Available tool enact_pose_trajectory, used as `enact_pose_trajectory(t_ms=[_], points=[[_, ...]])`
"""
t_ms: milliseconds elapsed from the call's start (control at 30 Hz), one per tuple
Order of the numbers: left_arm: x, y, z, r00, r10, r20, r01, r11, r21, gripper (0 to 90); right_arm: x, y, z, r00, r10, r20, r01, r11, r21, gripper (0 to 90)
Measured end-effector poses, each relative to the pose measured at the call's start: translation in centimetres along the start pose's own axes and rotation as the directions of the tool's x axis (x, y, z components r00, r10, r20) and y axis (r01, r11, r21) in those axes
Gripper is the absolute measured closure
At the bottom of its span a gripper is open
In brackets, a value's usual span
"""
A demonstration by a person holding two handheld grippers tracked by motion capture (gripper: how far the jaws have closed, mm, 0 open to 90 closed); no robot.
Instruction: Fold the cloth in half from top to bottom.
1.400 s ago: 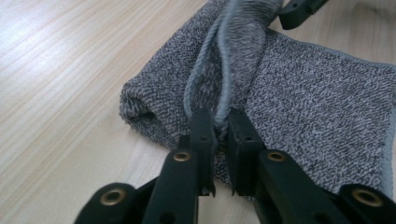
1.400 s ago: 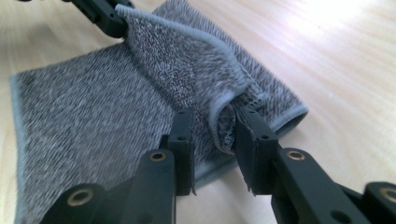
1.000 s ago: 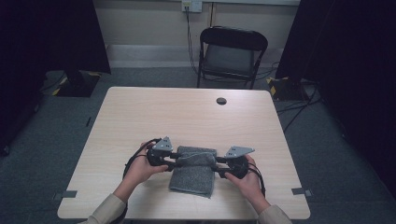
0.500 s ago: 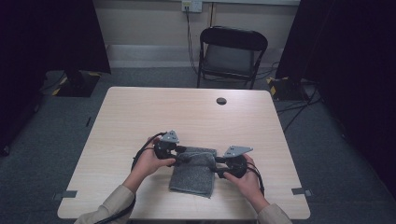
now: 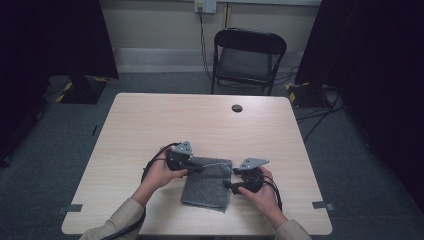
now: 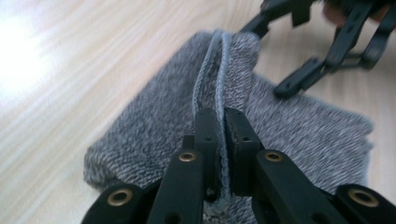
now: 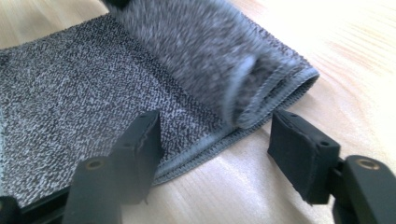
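Observation:
A grey terry towel (image 5: 206, 192) lies folded on the wooden table (image 5: 150, 125), near its front edge. My left gripper (image 5: 201, 169) sits at the towel's far left corner. In the left gripper view, that gripper (image 6: 222, 126) is shut on the towel's hemmed edge (image 6: 219, 60), which runs between the jaws. My right gripper (image 5: 227, 186) is at the towel's right side. In the right gripper view it (image 7: 215, 135) stands open, its jaws on either side of the towel's rolled hem (image 7: 261, 102), and a raised fold of towel (image 7: 196, 42) shows blurred.
A small black round cap (image 5: 237, 108) sits in the table's far middle. A black folding chair (image 5: 247, 55) stands behind the table. The table's front edge is just below the hands. The right gripper's open jaws (image 6: 327, 51) show beyond the towel in the left gripper view.
The left gripper has shifted slightly away from the person and to the right with the towel's edge in it. The right gripper has barely moved.

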State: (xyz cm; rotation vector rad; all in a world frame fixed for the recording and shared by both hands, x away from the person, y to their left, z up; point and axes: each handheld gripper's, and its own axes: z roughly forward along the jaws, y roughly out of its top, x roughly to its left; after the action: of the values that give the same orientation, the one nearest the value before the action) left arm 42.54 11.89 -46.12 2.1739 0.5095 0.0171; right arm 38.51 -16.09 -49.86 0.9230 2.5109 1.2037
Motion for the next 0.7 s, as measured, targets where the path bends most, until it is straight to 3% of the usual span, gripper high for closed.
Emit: enact_pose_trajectory(t_ms=[233, 700], points=[[-1.0, 1.1, -1.6, 0.9993, 0.031, 0.022, -0.030, 0.9987, -0.042, 86.0, 0.2, 0.0, 0.1, 0.9997, -0.012, 0.021, 0.012, 1.000, 0.006, 31.9], [-3.5, 0.7, -3.0, 0.9930, 0.095, 0.070, -0.092, 0.9950, -0.037, 85.7, 0.5, 0.0, 0.2, 0.9985, -0.025, 0.048, 0.025, 1.000, 0.013, 31.5]])
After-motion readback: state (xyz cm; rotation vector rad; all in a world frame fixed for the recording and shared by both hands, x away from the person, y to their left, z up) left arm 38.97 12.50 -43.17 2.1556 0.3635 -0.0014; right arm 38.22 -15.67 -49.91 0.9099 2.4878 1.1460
